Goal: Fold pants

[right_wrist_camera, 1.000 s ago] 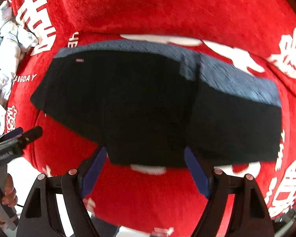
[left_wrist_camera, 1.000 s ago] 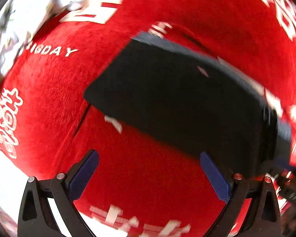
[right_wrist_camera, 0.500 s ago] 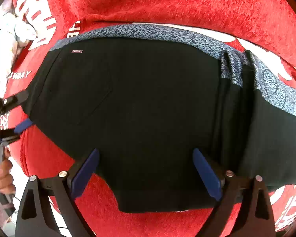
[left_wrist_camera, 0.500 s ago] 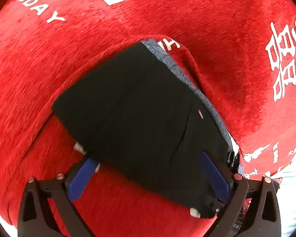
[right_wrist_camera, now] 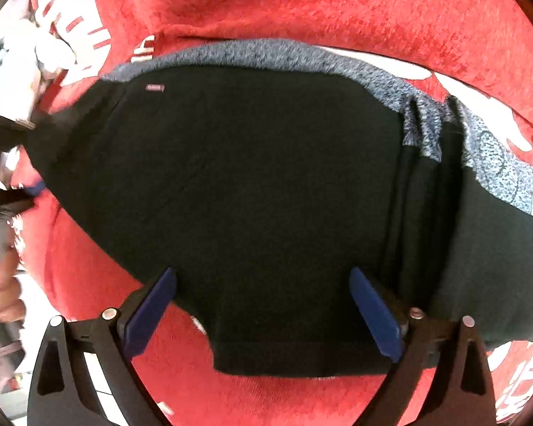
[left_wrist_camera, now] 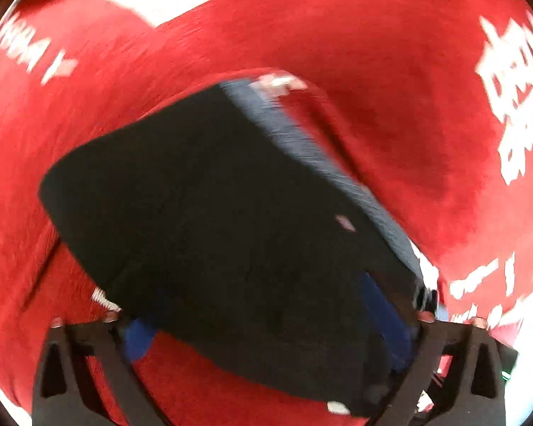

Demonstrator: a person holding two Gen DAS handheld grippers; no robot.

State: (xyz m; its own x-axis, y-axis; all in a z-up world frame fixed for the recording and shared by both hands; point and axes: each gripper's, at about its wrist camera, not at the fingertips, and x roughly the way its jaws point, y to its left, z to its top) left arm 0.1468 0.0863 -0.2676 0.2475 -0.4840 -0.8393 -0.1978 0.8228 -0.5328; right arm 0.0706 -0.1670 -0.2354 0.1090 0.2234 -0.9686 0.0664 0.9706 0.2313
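My left tongs (left_wrist_camera: 266,323) and right tongs (right_wrist_camera: 263,305) are both spread wide over the black pants (right_wrist_camera: 248,195) lying on the red blanket (right_wrist_camera: 319,7)

This looks like a home, most likely a bedroom or a living room, though the pictures show very little of the room itself. A soft red blanket (right_wrist_camera: 337,7) with a fleecy pile and large white printed characters and letters covers almost the whole view. It lies in loose folds, as over a bed or a sofa. At its far left edge in the right wrist view sits a crumpled pale cloth (right_wrist_camera: 28,56). Black pants (right_wrist_camera: 259,184) lie on the blanket.
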